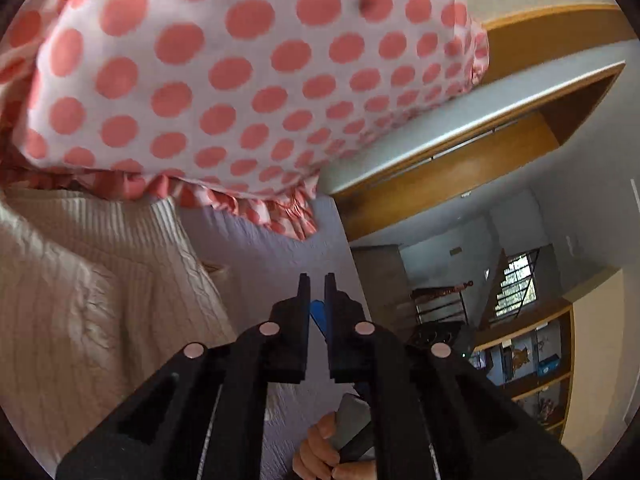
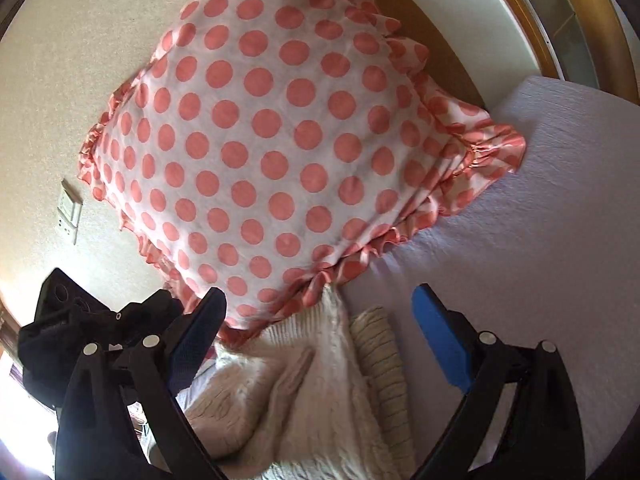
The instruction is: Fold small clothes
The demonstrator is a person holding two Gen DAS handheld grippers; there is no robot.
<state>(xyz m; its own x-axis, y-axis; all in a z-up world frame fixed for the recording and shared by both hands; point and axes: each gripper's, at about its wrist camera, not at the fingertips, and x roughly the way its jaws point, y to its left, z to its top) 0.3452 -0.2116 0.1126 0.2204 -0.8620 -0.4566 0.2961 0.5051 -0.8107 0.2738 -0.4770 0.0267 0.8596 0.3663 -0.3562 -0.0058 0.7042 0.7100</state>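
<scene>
Left tool (image 1: 316, 280): fingers nearly together, nothing between them, tips over bare lavender bed sheet (image 1: 264, 252). Right tool (image 2: 320, 300): spread wide, empty.

Cream knit sweater (image 2: 304, 392): lower centre of right view, rumpled, top edge tucked under ruffle of polka-dot pillow (image 2: 256, 128); left side of left view.

Step, likely: get sweater laid flat before folding. Best pinch near hem or shoulder, drag clear of pillow first.

Open sheet at right of right view. Pillow crowds upper frame; wooden headboard (image 1: 452, 168) behind it.
</scene>
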